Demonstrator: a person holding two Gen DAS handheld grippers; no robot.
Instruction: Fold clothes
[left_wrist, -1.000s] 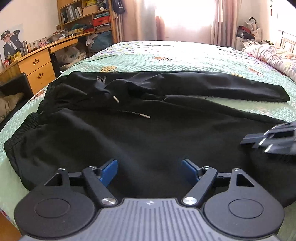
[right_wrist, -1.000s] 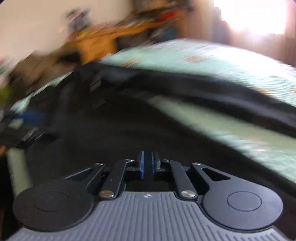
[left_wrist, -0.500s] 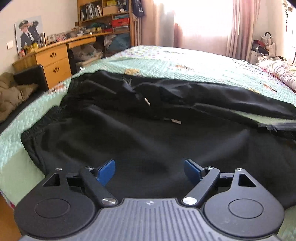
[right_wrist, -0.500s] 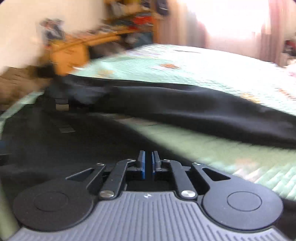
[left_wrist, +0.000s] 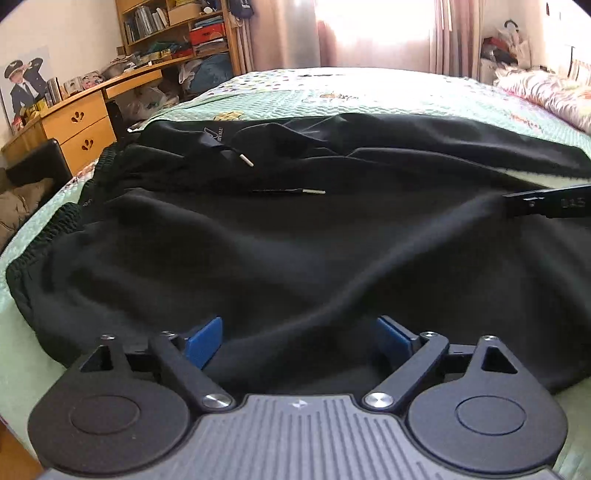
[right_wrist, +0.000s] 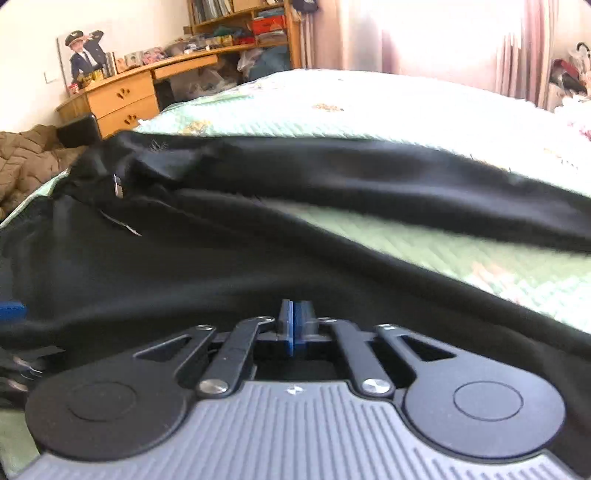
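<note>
Sunlit curtains and a wooden desk (left_wrist: 79, 122) with shelves stand behind a bed (left_wrist: 369, 92) covered in a pale green quilt, and a pair of black trousers (left_wrist: 288, 236) lies spread across the near half of it, waistband toward the left edge, one leg stretching along the bed toward the right edge. Two white-tipped drawstring ends (left_wrist: 314, 191) rest on the cloth near the waist. The left hand-held gripper (left_wrist: 299, 334) sits low over the trousers' near hem with its blue pads spread wide and opening further; a raised ridge of black fabric lies between them, not pressed by either pad. Compared with a second ago its pads stand farther apart and the cloth fills more of the view. The right hand-held gripper (right_wrist: 294, 321) has its blue pads pressed together, closing, above the trousers near the right side; whether cloth is caught between them I cannot tell. Its view, smeared a second ago, is now sharper.
</note>
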